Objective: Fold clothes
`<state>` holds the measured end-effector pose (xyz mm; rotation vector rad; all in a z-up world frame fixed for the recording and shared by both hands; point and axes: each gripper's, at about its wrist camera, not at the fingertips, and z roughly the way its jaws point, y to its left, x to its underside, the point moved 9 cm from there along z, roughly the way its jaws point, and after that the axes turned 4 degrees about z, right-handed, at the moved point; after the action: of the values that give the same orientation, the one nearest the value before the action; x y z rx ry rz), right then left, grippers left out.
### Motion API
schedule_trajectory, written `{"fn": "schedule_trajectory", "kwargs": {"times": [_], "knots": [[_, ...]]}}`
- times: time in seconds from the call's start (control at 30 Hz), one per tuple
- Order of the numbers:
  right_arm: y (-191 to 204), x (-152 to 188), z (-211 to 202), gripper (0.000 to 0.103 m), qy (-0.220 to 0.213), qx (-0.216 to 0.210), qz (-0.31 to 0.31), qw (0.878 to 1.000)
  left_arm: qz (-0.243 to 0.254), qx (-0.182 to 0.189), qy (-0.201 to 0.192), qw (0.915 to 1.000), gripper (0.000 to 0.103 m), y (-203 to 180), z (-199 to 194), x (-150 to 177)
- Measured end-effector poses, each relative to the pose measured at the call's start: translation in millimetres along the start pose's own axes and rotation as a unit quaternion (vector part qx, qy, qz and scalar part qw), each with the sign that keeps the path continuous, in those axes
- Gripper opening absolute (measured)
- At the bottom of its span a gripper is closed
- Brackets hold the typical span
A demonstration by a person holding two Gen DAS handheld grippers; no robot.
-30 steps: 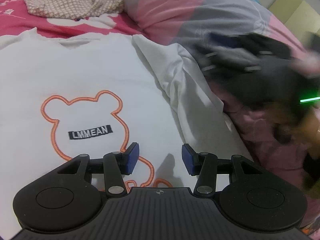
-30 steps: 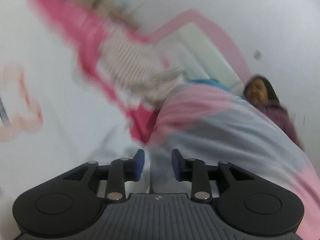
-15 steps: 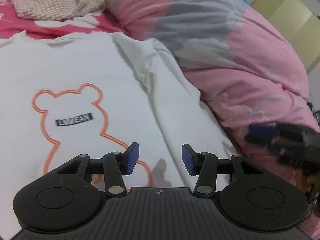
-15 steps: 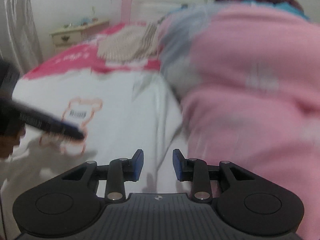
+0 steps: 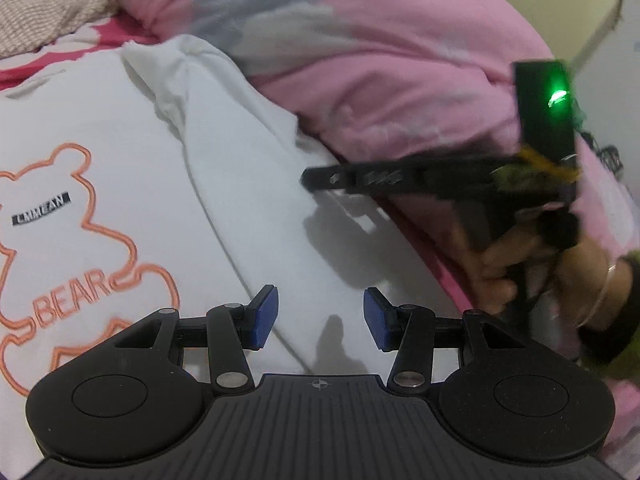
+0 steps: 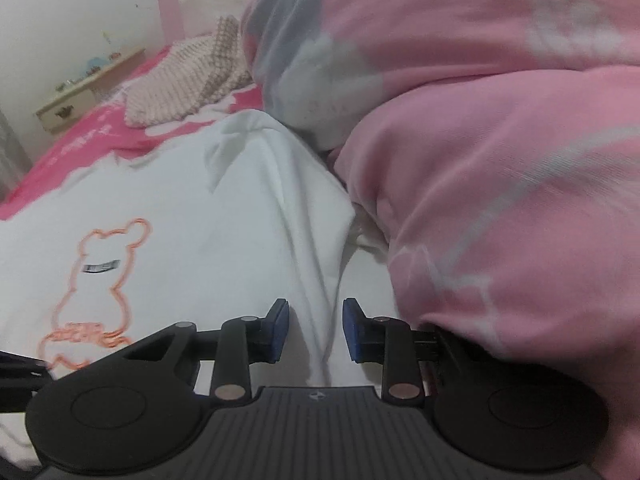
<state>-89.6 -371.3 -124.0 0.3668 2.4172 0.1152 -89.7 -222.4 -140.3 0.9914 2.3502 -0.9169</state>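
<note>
- The white bear-print T-shirt [image 5: 120, 184] lies spread face-up on the pink bedsheet [image 6: 76, 148], its right edge against the pink-and-grey quilt [image 5: 400, 48]. Only that side looks turned inward; most folding remains, I judge.
- Beige knit garment [image 6: 180, 84] waits beyond the shirt's collar.
- Right gripper [image 6: 316, 330], a second ago blurred over the quilt, now sits low at the shirt's folded edge, jaws closing, gripping nothing yet.
- Left gripper [image 5: 320, 322] has drifted toward that edge, half-open, empty.
</note>
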Motion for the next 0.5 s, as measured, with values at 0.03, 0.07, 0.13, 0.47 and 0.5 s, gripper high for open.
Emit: {"fn": "schedule_trajectory", "kwargs": {"times": [0.03,0.07,0.13,0.47,0.5], "knots": [[0,4,-11,0.03,-0.003,-0.008,0.0,1.0,-0.001,0.0,0.004,1.0,0.047,1,-1,4],[-1,8,-23,0.031,-0.006,-0.014,-0.004,1.0,-0.004,0.0,0.007,1.0,0.047,3,-2,7],[-4,20,-48,0.032,-0.002,-0.025,-0.014,1.0,-0.015,0.003,0.015,0.9998,0.047,9,-10,15],[32,74,-125,0.034,0.034,-0.128,-0.078,0.988,-0.117,-0.066,0.078,0.9878,0.047,59,-101,89],[46,79,-129,0.035,0.042,-0.154,-0.098,0.982,-0.127,-0.087,0.083,0.9845,0.047,65,-118,99]]}}
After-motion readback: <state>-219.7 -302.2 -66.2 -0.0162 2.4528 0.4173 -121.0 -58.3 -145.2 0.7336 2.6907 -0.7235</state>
